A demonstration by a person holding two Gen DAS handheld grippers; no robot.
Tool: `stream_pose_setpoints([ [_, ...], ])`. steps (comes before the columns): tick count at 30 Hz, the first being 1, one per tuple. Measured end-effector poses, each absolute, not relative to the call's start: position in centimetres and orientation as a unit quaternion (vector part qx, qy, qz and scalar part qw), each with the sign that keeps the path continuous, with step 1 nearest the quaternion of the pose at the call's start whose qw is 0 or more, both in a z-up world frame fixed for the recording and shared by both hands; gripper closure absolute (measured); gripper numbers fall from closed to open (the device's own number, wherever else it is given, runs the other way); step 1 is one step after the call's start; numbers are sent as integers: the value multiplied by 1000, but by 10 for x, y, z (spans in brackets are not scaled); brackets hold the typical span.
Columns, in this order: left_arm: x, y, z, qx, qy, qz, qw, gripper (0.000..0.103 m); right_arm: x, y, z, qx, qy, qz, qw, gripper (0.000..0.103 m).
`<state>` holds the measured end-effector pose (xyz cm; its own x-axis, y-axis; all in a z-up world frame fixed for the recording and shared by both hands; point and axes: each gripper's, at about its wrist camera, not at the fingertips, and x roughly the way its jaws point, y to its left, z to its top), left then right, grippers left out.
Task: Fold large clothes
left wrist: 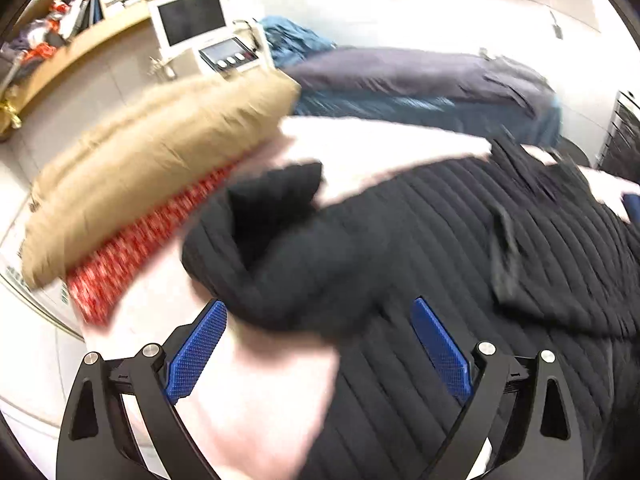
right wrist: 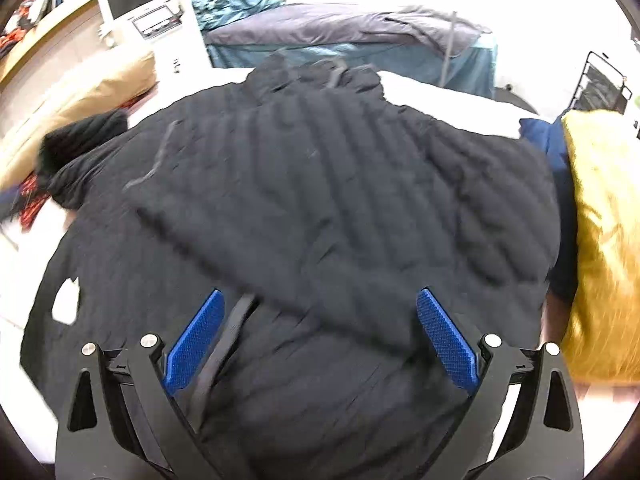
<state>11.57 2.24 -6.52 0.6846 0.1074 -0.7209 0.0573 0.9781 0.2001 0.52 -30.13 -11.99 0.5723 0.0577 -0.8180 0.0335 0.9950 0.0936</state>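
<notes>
Blue-padded left gripper, seen from the left wrist, hangs spread wide over a black quilted jacket on a white bed, pinching nothing. One sleeve points toward a tan pillow.

Right wrist view: right gripper, also spread and empty, hovers above the jacket's folded-over sleeve; a yellow cloth lies beside it.

White bed bears black quilted jacket.
</notes>
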Motion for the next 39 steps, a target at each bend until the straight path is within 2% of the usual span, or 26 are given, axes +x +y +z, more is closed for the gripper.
stream_pose_setpoints([
  [6,191,31,-48,140,388,56,909,11,-28,-292,-151,57,502,21,863,7],
  [9,230,35,-54,177,409,99,890,11,-46,-291,-158,63,510,19,858,7],
  [14,279,46,-91,204,494,113,838,12,-64,-298,-154,76,503,8,861,7],
  [17,282,43,-120,243,514,116,814,31,-68,-304,-155,95,504,5,858,7],
  [19,277,45,-130,235,519,104,815,50,-68,-305,-154,96,506,5,857,7],
  [22,265,50,-131,217,514,100,824,70,-70,-302,-155,82,508,7,857,7],
  [23,264,52,-128,211,512,98,827,74,-71,-302,-155,79,508,8,858,7],
  [25,256,56,-116,191,507,93,836,83,-71,-301,-155,75,507,9,859,7],
  [27,248,61,-95,147,494,74,854,87,-71,-302,-156,78,506,10,859,7],
  [29,239,59,-60,111,452,49,883,88,-71,-303,-156,85,505,11,859,7],
  [32,221,30,-1,114,362,22,925,88,-70,-307,-155,98,503,11,858,7],
  [35,197,-8,59,66,283,-48,956,88,-68,-311,-153,115,501,9,858,7],
  [39,176,-77,97,35,234,-133,962,88,-69,-319,-148,136,496,5,858,7],
])
